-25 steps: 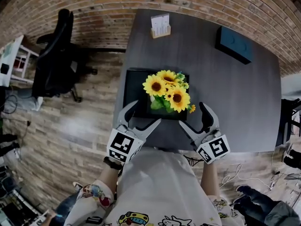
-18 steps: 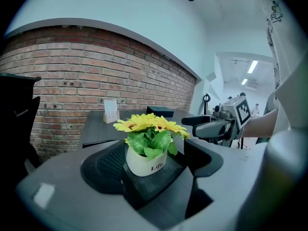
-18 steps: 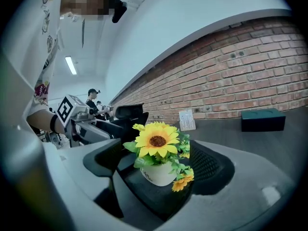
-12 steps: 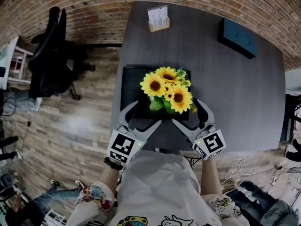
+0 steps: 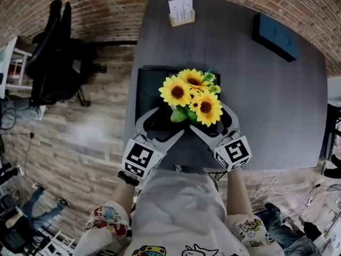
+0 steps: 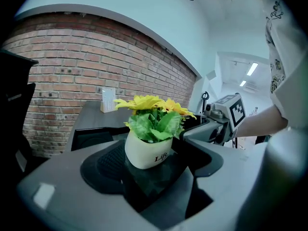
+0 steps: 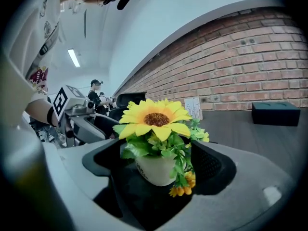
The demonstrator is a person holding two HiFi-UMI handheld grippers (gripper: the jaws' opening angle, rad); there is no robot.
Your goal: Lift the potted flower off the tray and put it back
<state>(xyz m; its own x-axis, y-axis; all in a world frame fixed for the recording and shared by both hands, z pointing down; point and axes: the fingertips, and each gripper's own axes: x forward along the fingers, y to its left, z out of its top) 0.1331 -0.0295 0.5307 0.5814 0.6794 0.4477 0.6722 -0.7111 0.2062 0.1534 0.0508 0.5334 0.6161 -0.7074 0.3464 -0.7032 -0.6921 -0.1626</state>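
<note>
Each gripper view shows me the pot (image 6: 144, 150) between released jaws, left gripper (image 5: 166, 122) and right gripper (image 5: 211, 122), the right's just widening; from overhead, flowers (image 5: 192, 92) hide it.

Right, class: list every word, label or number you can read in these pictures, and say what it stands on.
"Life": on the white pot, left gripper view.
Card in the wooden holder: print too small to read.
Left cube and right cube: square patterns only, no words.

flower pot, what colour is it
Cream white pot with dark lettering on its side, clearest in the left gripper view.
</note>
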